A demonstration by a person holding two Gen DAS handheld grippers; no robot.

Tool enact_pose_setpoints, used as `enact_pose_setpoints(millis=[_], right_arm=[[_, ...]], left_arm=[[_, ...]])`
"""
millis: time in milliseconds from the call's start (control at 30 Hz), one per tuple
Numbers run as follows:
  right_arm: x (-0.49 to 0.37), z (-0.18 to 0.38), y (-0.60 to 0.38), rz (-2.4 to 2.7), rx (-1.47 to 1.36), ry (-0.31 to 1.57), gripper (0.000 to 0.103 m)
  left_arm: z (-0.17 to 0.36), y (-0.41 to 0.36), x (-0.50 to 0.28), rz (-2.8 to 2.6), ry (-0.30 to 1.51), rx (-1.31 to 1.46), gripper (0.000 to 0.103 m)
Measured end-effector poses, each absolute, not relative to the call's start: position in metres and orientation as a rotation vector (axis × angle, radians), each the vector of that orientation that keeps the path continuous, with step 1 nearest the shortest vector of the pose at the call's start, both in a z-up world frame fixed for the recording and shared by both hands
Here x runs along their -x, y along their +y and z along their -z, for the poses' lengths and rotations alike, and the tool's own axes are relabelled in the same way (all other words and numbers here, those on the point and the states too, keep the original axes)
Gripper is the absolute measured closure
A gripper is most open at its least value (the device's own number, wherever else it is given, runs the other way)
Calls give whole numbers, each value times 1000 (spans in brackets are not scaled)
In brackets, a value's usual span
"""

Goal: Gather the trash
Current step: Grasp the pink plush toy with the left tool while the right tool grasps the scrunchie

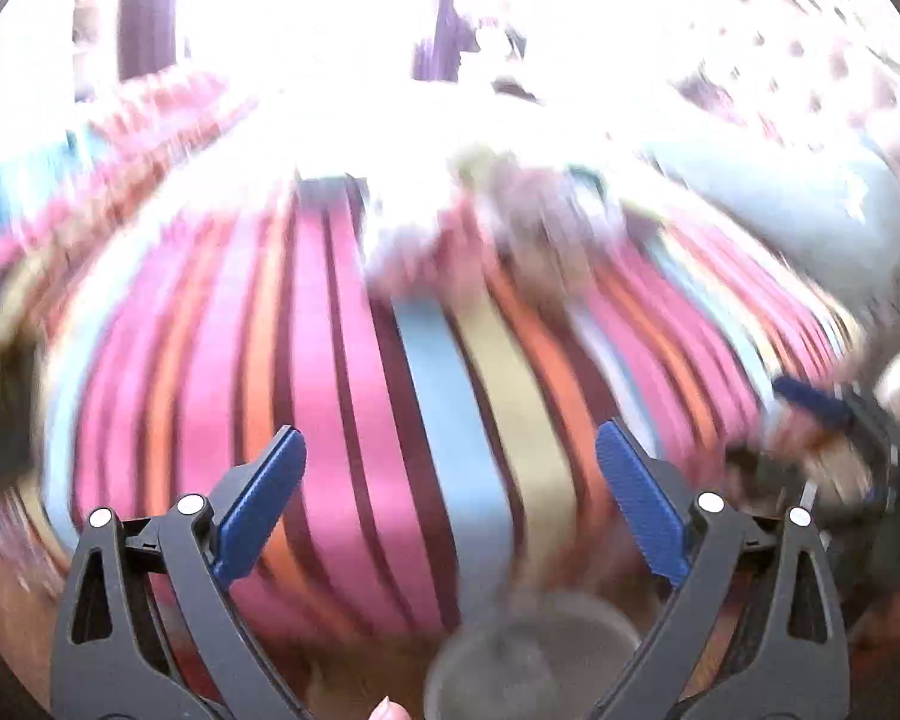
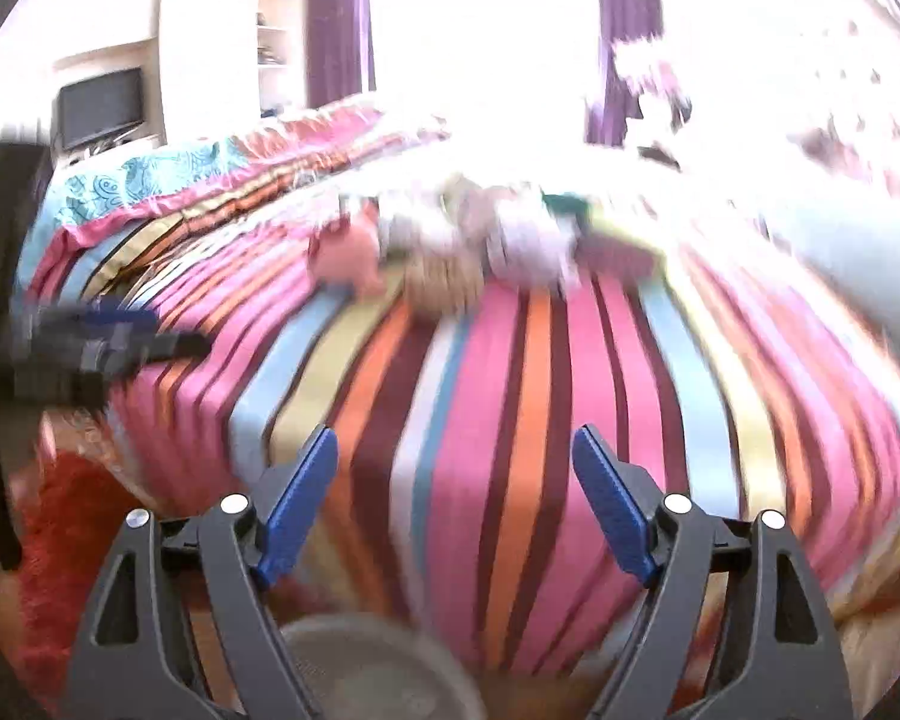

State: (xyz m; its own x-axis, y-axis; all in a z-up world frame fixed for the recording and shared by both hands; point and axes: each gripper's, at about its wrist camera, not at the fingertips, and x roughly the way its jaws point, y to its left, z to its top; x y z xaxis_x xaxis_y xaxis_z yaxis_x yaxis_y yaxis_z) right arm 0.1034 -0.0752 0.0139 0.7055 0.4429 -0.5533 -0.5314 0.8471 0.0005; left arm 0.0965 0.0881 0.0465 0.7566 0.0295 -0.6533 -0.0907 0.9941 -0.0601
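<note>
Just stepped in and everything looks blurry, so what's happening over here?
A person holds two grippers over a bed with a bright striped bedspread. Both the left gripper and the right gripper have open, empty jaws. A blurred heap of crumpled trash lies farther up the bed, untouched. A round grey bin sits just below the grippers.

Striped bed point(image 2: 510, 390), purple curtains point(image 2: 337, 30), TV point(image 2: 99, 107).

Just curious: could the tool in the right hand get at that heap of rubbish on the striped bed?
Probably yes: the right tool is open and empty, and only bare striped bedspread lies before the blurred heap.
</note>
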Motion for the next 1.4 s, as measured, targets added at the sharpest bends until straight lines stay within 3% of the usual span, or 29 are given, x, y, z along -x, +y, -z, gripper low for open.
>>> enact_pose_setpoints(millis=[133,267,600,733,833,967,1200,1400], right_arm=[[-153,-11,-35,-558,246,564,27],[-184,-7,-13,-566,261,603,27],[-219,1,3,-549,279,666,27],[-232,2,3,-549,240,694,28],[-237,5,2,-569,214,735,48],[-232,0,-7,-574,171,739,50],[-207,-17,-34,-599,105,716,50],[-156,-57,-68,-656,47,633,50]], left_arm=[[-59,97,-173,-126,700,102,8],[-36,103,-227,-165,801,145,8],[-11,123,-274,-220,934,212,8],[-3,132,-276,-203,948,276,9],[3,136,-277,-181,963,299,25],[-2,144,-264,-164,918,313,39],[-23,151,-230,-141,832,355,40],[-62,134,-154,-21,701,329,40]])
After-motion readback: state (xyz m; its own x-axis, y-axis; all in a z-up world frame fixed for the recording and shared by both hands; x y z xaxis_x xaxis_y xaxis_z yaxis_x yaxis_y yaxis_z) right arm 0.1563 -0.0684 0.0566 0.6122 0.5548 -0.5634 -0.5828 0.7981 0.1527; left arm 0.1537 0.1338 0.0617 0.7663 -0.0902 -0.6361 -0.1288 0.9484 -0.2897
